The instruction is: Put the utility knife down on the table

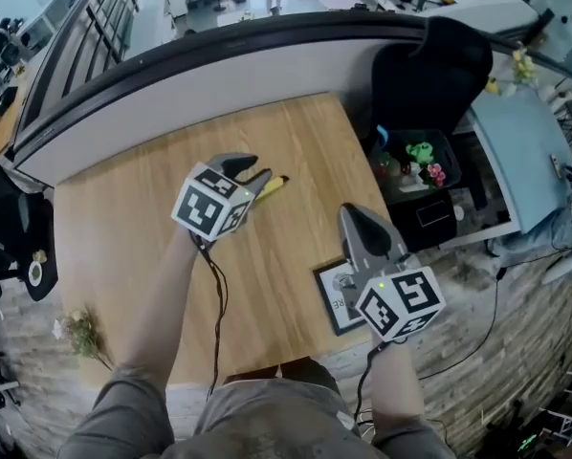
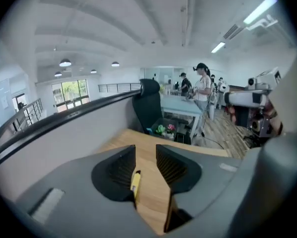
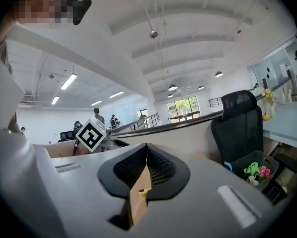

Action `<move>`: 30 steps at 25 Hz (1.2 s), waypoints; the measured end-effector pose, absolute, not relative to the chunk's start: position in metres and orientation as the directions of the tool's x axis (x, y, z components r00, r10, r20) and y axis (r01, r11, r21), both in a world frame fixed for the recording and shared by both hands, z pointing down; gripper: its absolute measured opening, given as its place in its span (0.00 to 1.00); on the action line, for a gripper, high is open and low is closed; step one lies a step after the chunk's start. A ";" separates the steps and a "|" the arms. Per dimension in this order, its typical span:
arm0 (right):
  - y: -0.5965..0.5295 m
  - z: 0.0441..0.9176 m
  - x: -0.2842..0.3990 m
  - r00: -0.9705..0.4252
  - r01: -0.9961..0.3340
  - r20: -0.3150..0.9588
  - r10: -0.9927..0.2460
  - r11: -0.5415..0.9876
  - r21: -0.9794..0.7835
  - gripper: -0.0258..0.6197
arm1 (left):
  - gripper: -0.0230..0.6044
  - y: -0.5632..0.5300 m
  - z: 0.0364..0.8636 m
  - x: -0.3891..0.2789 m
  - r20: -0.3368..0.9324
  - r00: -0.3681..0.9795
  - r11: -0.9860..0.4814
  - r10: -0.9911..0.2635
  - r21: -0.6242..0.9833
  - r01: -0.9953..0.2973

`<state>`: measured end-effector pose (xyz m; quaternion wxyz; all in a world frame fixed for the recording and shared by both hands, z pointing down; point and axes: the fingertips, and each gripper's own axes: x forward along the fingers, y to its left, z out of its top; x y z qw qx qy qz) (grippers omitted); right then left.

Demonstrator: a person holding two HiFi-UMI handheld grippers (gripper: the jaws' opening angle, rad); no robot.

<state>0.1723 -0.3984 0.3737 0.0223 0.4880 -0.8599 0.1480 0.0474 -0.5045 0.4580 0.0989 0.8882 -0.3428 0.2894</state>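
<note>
The yellow utility knife [image 1: 273,186] lies flat on the wooden table [image 1: 133,228], near its far middle. My left gripper [image 1: 254,170] hovers above it and just to its left, jaws open and empty. In the left gripper view the knife [image 2: 135,182] shows on the tabletop through the gap of that gripper [image 2: 146,155], apart from both pads. My right gripper [image 1: 353,213] is held over the table's right front, and its jaws meet at the tips [image 3: 146,148] with nothing gripped. A sliver of the yellow knife [image 3: 143,191] shows below them.
A framed card [image 1: 332,299] lies at the table's front right, under the right gripper. A black office chair [image 1: 429,65] and a bin of small toys [image 1: 415,165] stand past the right edge. A curved railing runs behind the table. Dried flowers [image 1: 80,333] sit by the left edge.
</note>
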 end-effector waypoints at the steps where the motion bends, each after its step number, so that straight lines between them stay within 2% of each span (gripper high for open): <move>1: -0.393 0.361 0.170 -0.523 -0.846 0.162 -0.837 0.486 -0.217 0.06 | 0.24 -0.497 0.441 0.047 0.548 0.612 -0.745 -0.571 -0.031 -0.667; 6: -0.366 0.304 0.164 -0.520 -0.852 0.074 -0.851 0.509 -0.122 0.06 | 0.21 -0.456 0.369 0.034 0.405 0.628 -0.717 -0.664 -0.108 -0.688; 8: -0.355 0.285 0.163 -0.522 -0.851 0.044 -0.852 0.517 -0.097 0.06 | 0.07 -0.440 0.343 0.024 0.339 0.618 -0.689 -0.709 -0.147 -0.710; 17: -0.309 0.239 0.159 -0.538 -0.843 -0.019 -0.843 0.538 -0.023 0.06 | 0.04 -0.352 0.275 0.011 0.118 0.630 -0.640 -0.767 -0.196 -0.743; 20: -0.293 0.235 0.155 -0.551 -0.833 -0.025 -0.834 0.552 -0.029 0.06 | 0.04 -0.328 0.270 0.015 0.103 0.619 -0.626 -0.779 -0.198 -0.754; 24: -0.271 0.236 0.139 -0.571 -0.819 0.003 -0.821 0.570 0.059 0.06 | 0.04 -0.304 0.270 0.007 0.101 0.611 -0.618 -0.785 -0.194 -0.762; 30: -0.250 0.254 0.123 -0.632 -0.771 0.056 -0.773 0.634 0.048 0.06 | 0.04 -0.277 0.275 -0.005 0.126 0.610 -0.621 -0.782 -0.231 -0.749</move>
